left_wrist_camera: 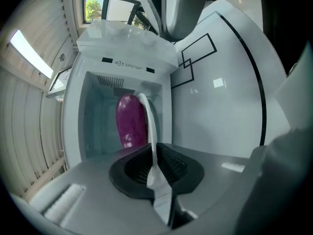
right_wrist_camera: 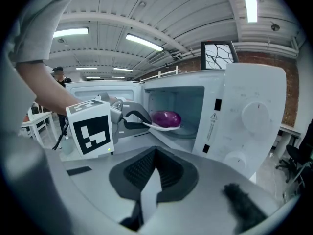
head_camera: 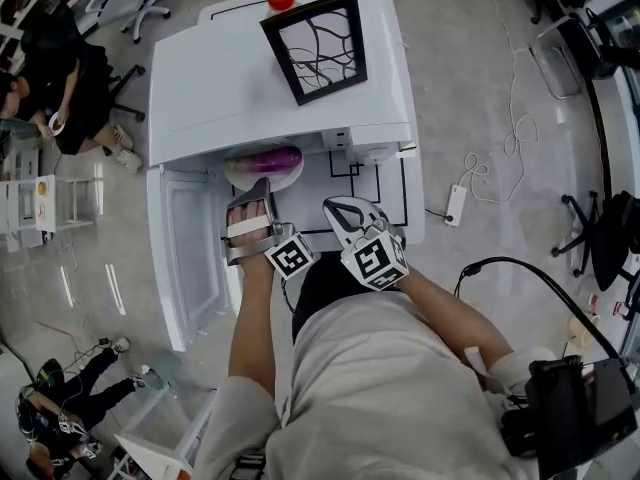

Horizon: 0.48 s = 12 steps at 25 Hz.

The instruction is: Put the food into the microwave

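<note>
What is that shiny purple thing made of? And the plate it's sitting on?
The purple thing looks like an eggplant. It has smooth, glossy skin with a bright highlight, and whether it is real or a plastic toy is unclear. The plate is plain white, smooth and thin-rimmed, so it is probably plastic or glazed ceramic.

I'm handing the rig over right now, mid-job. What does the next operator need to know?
Left hand-held gripper: shut on the rim of the white plate, which carries the purple eggplant.
Right hand-held gripper: jaws together, nothing between them, in front of the microwave.
Things: the microwave door is swung open. The plate and eggplant are at the mouth of the cavity, partly inside.
Done: door open, food at the opening.
Left: push the plate fully in, set it down, release, withdraw, then probably shut the door.
</note>
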Available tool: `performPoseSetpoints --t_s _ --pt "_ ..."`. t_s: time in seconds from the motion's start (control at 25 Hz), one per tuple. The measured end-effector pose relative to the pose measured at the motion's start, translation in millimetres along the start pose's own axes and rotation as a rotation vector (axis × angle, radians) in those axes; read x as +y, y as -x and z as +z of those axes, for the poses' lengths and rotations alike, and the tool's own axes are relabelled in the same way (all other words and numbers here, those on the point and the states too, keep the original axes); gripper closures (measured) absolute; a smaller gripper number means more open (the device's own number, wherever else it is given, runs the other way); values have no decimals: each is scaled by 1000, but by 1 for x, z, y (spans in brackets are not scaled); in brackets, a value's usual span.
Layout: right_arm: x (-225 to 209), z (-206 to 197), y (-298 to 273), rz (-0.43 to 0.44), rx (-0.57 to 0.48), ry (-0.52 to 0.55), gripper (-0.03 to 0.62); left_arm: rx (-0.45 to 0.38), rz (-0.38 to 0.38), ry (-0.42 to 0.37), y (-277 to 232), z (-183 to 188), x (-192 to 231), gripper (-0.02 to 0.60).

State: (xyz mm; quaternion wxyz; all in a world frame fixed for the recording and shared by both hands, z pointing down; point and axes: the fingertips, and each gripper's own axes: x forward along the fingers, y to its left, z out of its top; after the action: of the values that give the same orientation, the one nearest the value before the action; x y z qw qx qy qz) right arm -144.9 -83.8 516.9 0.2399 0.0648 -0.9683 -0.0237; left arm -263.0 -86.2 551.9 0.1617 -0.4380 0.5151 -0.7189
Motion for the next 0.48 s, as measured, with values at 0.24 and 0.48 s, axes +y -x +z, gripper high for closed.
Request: performPoseSetpoints --t_s 0.24,0.48 --pt "-5 6 -12 -29 -5 -21 583 -37 -15 1 -18 0 3 541" --pt "-13 7 -18 -67 0 -46 583 -42 -13 -48 -40 -4 10 541"
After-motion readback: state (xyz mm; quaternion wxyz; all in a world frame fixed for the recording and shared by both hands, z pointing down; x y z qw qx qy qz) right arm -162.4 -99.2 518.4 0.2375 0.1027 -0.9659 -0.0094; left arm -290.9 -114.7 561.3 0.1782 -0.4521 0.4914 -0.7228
